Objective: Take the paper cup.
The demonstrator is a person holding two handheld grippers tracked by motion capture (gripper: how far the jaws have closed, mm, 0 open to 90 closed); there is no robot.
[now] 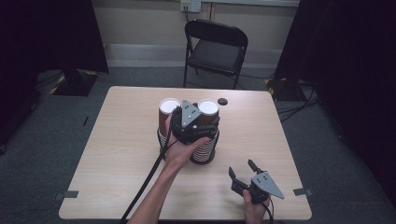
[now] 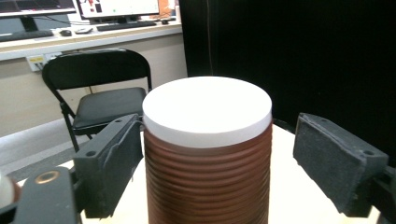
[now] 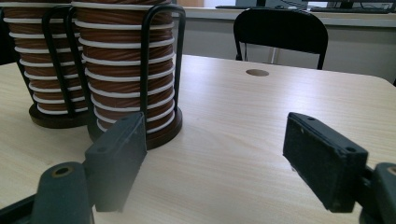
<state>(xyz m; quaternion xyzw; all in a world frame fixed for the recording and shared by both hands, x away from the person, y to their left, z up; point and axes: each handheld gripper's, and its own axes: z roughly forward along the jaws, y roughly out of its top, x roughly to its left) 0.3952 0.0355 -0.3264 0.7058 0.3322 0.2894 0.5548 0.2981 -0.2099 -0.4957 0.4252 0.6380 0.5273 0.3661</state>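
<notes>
Two cup stacks stand in wire holders mid-counter. Left gripper jaws straddle the right stack's top cup, one pad touching, the other apart: not yet gripped or lifted. Right gripper rests near the front right corner, jaws wide, empty.

A black folding chair stands on grey carpet behind the light wooden desk. Black curtains hang at both sides of a pale wall bearing a socket.
</notes>
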